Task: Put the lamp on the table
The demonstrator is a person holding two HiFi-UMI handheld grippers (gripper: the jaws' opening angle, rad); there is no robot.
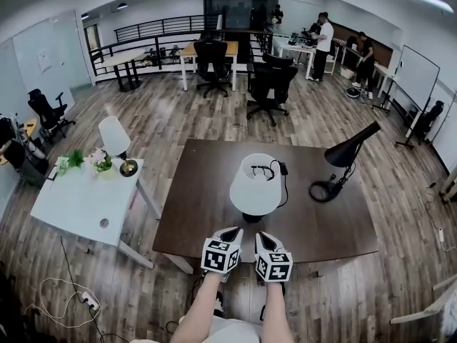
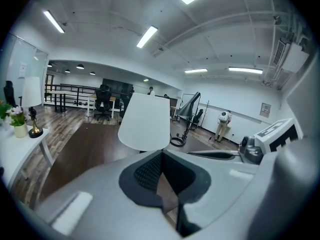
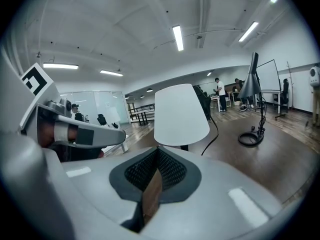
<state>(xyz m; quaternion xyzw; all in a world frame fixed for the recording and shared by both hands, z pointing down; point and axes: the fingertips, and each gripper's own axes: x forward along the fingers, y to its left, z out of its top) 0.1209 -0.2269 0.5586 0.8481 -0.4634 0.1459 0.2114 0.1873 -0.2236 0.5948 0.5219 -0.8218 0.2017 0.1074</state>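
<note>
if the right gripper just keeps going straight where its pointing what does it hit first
Most likely the table lamp with the white conical shade, dead ahead of the shut right gripper. As it tilts down a little, it may meet the dark brown tabletop first; depth is unclear.

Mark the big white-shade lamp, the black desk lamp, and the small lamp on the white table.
Big white-shade lamp [image 1: 255, 184]: head view, middle of its shade.
Black desk lamp [image 1: 353, 147]: head view, its cone head.
Small lamp [image 1: 114, 136]: head view, its shade.

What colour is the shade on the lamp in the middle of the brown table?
Plain white, no pattern. The lamp shade shows best in the right gripper view.
</note>
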